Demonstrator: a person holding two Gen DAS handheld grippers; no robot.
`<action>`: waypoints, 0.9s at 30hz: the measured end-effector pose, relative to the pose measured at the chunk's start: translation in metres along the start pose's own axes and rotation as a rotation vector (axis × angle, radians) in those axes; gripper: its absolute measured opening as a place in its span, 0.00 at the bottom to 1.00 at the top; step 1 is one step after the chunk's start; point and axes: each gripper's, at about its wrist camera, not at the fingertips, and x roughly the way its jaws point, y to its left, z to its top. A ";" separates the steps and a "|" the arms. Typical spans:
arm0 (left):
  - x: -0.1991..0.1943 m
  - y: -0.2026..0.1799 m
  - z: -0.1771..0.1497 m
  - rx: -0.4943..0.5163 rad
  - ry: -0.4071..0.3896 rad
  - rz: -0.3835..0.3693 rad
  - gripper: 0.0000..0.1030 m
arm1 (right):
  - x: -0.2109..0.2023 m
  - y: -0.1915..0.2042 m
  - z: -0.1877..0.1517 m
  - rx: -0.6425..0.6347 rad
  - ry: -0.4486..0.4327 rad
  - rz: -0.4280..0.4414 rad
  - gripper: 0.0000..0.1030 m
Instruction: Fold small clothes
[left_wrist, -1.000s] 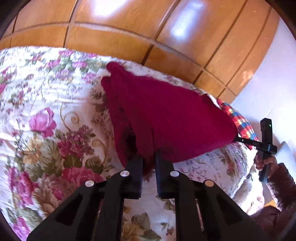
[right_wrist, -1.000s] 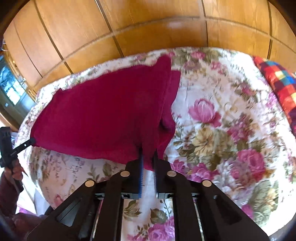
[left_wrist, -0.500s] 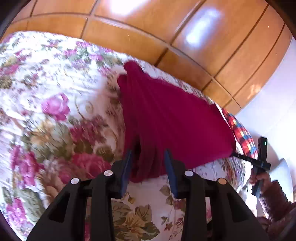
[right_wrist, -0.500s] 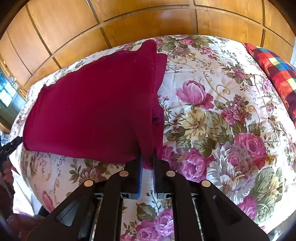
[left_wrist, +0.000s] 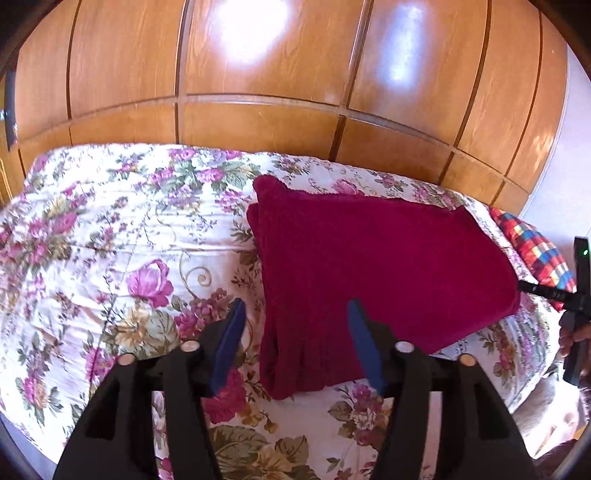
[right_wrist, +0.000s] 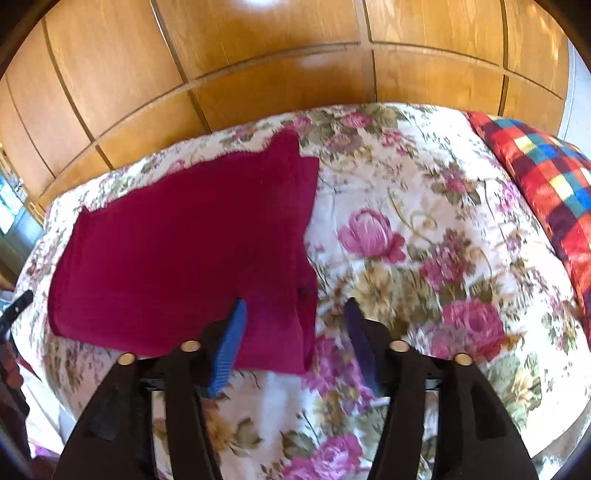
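Basically, cloth (left_wrist: 369, 266) lay folded flat on quilt (left_wrist: 110, 229), near edge facing the person. Both grippers, left (left_wrist: 295, 343) and right (right_wrist: 293, 343), had jaws spread, gripping nothing, hovering low over its near corners. Next fold likely needed edges matched, layers pinched together before lifting.

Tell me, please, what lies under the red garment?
The red garment lies folded on the floral bedspread. Only bedspread shows around it; whatever is directly beneath is covered.
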 end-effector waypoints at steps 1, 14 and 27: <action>-0.001 -0.002 0.001 0.007 -0.009 0.012 0.63 | 0.002 0.003 0.003 -0.002 -0.002 0.003 0.56; 0.015 0.005 0.011 0.003 0.012 0.075 0.72 | 0.030 0.021 0.038 -0.004 -0.017 0.015 0.56; 0.050 0.023 0.032 -0.028 0.064 0.125 0.77 | 0.055 0.014 0.068 0.023 -0.023 0.002 0.56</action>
